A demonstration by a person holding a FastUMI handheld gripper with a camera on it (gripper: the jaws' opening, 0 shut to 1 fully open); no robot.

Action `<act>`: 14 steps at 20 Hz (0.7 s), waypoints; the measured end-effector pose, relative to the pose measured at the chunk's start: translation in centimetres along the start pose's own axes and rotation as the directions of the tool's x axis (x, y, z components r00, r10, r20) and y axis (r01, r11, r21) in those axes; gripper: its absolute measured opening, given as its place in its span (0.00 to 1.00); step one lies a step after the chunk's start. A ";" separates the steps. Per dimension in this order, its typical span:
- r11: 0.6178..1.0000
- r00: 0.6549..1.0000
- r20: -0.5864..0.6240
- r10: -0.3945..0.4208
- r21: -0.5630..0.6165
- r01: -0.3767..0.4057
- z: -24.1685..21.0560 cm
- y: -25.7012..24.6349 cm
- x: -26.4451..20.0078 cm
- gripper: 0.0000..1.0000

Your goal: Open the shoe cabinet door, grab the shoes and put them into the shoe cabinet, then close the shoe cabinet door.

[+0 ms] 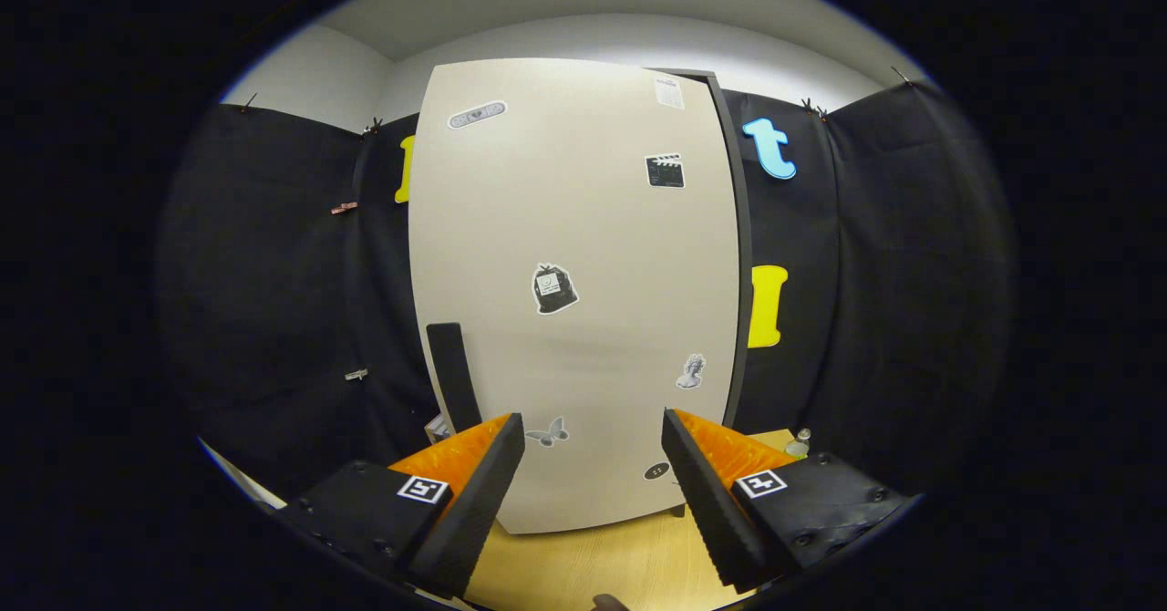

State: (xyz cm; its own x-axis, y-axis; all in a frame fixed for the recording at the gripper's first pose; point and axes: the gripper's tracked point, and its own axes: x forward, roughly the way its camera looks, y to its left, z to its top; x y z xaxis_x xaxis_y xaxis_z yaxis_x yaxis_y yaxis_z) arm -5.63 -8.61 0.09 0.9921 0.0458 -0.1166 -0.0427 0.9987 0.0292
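A tall beige shoe cabinet point(574, 255) stands upright just ahead of my fingers on a light wooden surface point(602, 565). Its door is shut and carries several small stickers. A dark vertical handle point(453, 376) sits near the door's lower left edge, just above my left finger. My gripper point(593, 483) is open, its fingers wide apart with nothing between them, pointed at the lower part of the door. A dark side panel point(737, 255) of the cabinet shows along its right edge.
Black cloth walls close in behind and on both sides of the cabinet. A small bottle point(800, 444) stands on the wooden surface to the right of the cabinet, beyond my right finger. A small pale object point(438, 429) lies at the cabinet's lower left.
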 end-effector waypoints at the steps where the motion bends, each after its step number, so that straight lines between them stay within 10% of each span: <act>1: 1.000 1.000 0.002 0.000 0.000 0.000 0.0 0.0 0.0 0.98; 14: 1.000 1.000 0.016 -0.019 -0.023 0.019 0.6 0.3 -0.8 0.99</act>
State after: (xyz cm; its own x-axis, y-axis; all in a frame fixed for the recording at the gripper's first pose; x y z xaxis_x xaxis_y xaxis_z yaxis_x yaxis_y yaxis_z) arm -6.36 -8.33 0.77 0.9946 0.0263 -0.1008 -0.0261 0.9997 0.0040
